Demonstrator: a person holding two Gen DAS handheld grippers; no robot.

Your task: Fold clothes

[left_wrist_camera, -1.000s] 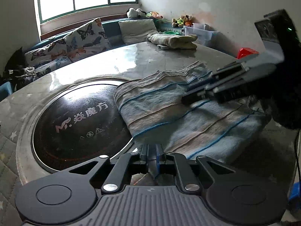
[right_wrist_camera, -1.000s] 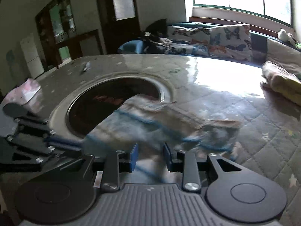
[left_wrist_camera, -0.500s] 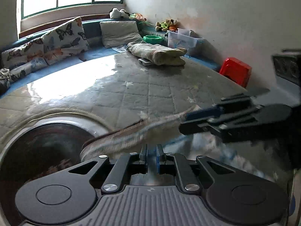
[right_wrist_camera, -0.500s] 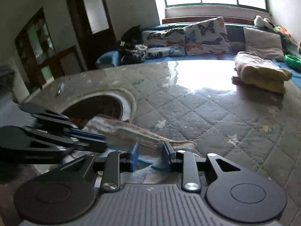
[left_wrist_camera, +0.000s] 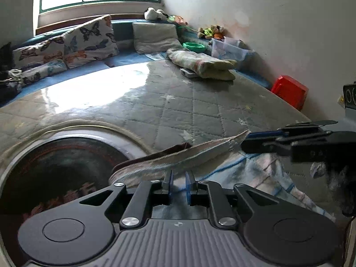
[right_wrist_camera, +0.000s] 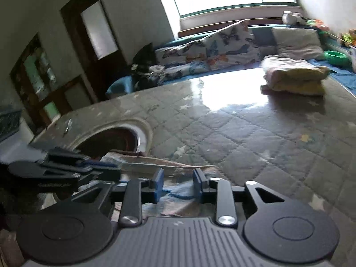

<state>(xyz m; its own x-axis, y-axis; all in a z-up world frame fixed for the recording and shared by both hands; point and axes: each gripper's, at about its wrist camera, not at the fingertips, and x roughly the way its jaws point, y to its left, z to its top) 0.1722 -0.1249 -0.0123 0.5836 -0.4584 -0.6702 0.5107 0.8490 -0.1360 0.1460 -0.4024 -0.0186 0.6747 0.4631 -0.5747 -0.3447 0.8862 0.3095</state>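
I am mid-fold: the striped cloth (left_wrist_camera: 182, 160) lies on the quilted tabletop (left_wrist_camera: 200, 102) beside the dark round inset (left_wrist_camera: 60, 166). My left tool (left_wrist_camera: 178, 183) and right tool (right_wrist_camera: 177, 184) both stand parted, astride its near edge. Next I must clench both together and carry that edge across.

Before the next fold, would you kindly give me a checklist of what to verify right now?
1. Left gripper gripping the striped towel: cannot tell; narrow gap, cloth between the tongs.
2. Right gripper gripping the towel: not ok; its tongs stand apart.
3. Towel edge lifted off the quilted table: ok.
4. Folded pile at the far side, apart from the towel: ok.
5. Right wrist view sharp enough to judge contact: not ok; blurred.
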